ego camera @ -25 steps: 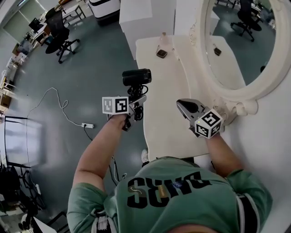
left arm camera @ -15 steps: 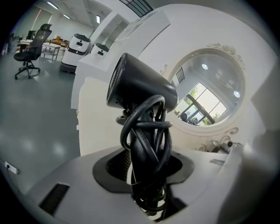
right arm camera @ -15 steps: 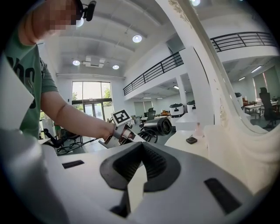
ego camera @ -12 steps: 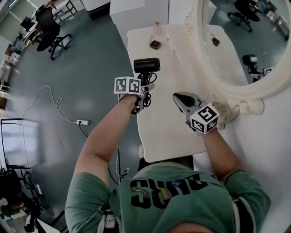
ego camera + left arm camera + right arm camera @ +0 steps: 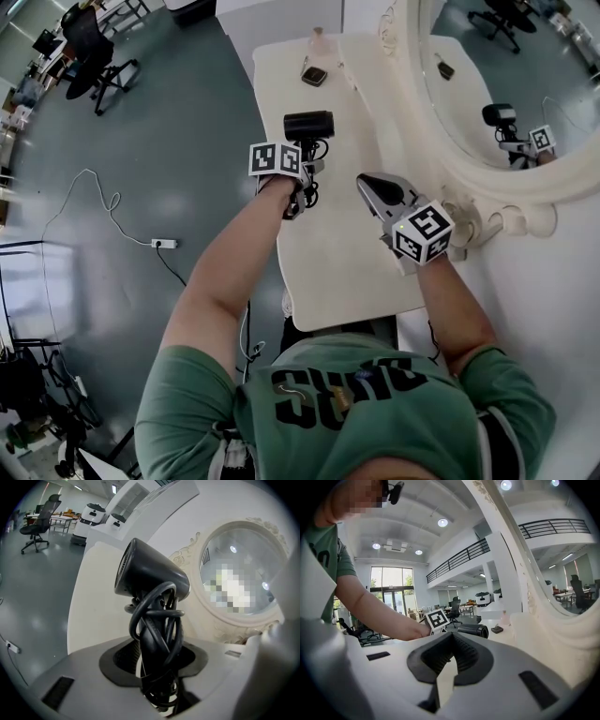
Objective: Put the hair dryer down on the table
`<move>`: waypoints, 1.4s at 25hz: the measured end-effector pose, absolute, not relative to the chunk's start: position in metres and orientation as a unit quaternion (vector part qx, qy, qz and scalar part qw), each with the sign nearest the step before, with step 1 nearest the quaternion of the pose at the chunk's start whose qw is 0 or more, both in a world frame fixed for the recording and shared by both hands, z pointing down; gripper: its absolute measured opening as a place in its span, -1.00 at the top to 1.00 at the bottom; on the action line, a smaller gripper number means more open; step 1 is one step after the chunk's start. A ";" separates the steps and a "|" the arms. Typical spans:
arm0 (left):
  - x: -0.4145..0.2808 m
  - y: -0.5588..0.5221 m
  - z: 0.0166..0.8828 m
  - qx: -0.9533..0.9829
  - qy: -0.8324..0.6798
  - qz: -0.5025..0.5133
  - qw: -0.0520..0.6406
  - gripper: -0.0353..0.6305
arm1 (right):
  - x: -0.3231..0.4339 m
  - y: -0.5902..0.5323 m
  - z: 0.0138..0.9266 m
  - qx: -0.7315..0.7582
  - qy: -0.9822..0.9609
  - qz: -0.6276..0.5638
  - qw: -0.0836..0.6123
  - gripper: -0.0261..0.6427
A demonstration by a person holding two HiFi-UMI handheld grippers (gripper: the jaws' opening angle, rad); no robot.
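- Tabletop (image 5: 337, 253): cream, long and narrow. Its left edge drops to open grey floor (image 5: 187, 141); its right edge is shut in by the ornate oval mirror (image 5: 487, 183). The middle and near end are bare room. A small dark case (image 5: 314, 75) and a bottle (image 5: 320, 39) sit at the far end.
- Left tongs (image 5: 307, 169): closed on the handle of the hair dryer (image 5: 307, 125), over the tabletop near its left edge.
- Right tongs (image 5: 373, 184): tips together, nothing in them. They hang over the tabletop beside the mirror frame, apart from the left pair.
- Head view only: power strip (image 5: 163, 244) with its cable on the floor; the dryer reflected in the mirror.
- Left gripper view only: cord (image 5: 157, 634) wound in tight loops round the handle, inside the grip.
- Right gripper view only: the dryer low over the tabletop; contact cannot be told.
- Hair dryer, appearance: black, with a short barrel lying level and crosswise to the tabletop, and the handle running down into the tongs.
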State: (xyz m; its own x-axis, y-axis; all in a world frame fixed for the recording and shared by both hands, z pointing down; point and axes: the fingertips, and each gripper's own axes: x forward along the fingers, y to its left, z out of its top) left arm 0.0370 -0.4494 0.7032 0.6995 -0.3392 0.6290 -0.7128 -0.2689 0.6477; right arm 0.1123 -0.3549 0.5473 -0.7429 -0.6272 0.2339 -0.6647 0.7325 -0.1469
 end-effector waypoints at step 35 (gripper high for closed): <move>0.047 -0.457 0.763 0.719 -0.380 0.271 0.515 0.34 | 0.125 -0.340 0.566 0.344 -0.927 0.125 0.077 0.94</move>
State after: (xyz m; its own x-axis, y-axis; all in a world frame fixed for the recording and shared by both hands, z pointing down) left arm 0.0466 -0.4575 0.7628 0.5638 -0.2670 0.7816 -0.8259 -0.1797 0.5344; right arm 0.1248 -0.3403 0.5657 -0.7515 -0.6187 0.2289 -0.6573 0.7319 -0.1796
